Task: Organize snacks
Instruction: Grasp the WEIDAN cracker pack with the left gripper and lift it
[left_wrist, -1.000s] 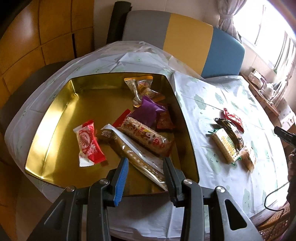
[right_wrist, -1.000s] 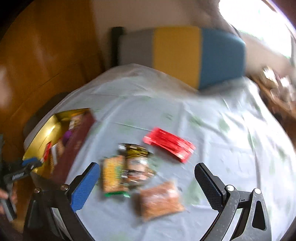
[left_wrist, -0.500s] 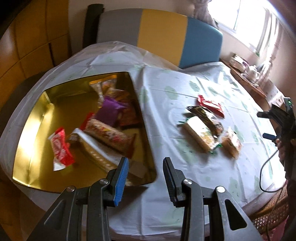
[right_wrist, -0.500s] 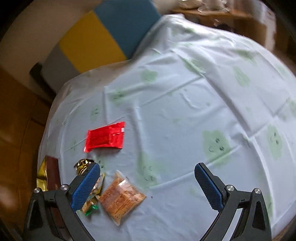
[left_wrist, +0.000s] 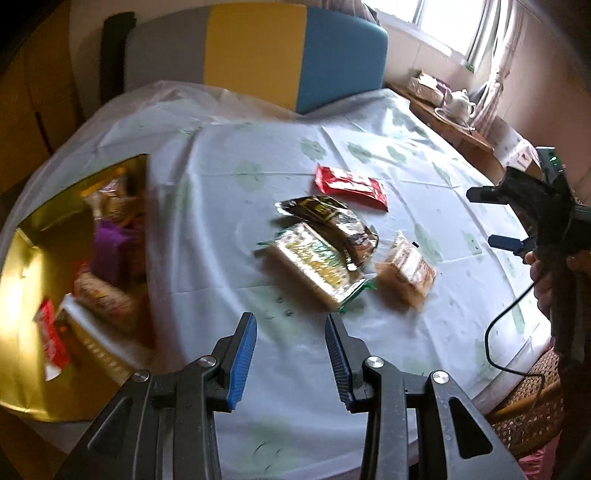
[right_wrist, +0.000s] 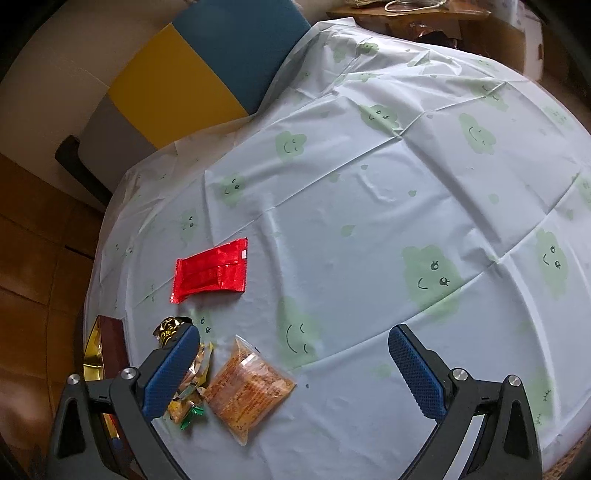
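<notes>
Snacks in crinkly wrappers (left_wrist: 317, 254) now lie ahead of the left hand-held gripper (left_wrist: 291, 354), which has swung off the gold tin (left_wrist: 33, 236); both hand-held grippers are open and empty, right hand-held gripper (right_wrist: 291, 369) too.

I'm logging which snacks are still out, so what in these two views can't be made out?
- Snacks in the gold tin, left wrist view: motion blur; their count is uncertain.
- Green-and-gold packet, right wrist view: mostly behind the right tool.
- Gold tin, right wrist view: only a corner shows.
- Packet labels: too blurred or small to read.
</notes>
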